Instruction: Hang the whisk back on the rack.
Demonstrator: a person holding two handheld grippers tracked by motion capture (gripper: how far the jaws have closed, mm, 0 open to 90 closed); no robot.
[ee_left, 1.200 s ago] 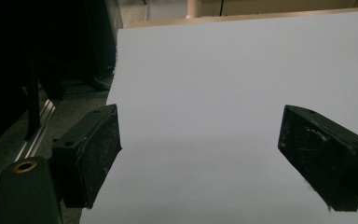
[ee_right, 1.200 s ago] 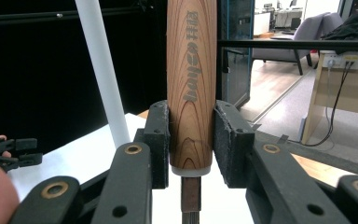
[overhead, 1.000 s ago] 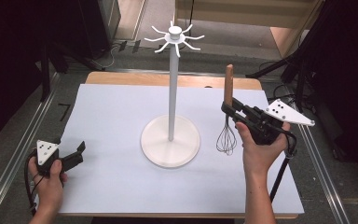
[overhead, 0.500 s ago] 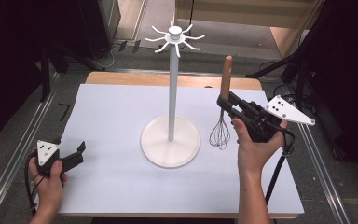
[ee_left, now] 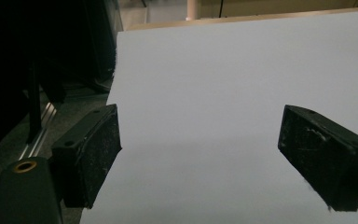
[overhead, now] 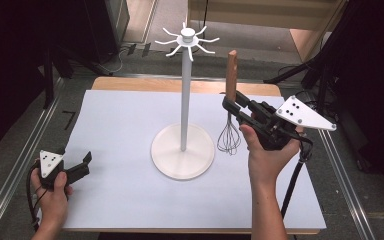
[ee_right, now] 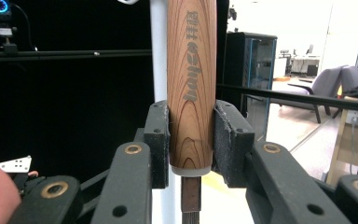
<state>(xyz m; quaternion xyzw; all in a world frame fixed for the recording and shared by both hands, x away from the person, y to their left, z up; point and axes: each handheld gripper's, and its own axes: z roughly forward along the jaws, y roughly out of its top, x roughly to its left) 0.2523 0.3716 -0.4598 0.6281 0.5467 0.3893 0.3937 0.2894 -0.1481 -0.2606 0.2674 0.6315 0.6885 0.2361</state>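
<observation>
The right tool, gripping the wooden-handled wire whisk by the lower part of its handle, has moved leftward over the last second, carrying the whisk closer to the tall white stand with hooked arms. The whisk's wire head, earlier well clear of the stand's round base, now hangs just beside its rim. The right hand has shifted left with it, and the handle's top now reaches slightly higher.

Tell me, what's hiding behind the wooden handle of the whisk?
In the right gripper view, the white pole of the stand rises just behind the whisk handle, which covers the pole's right side. The right gripper clamps the handle.
</observation>
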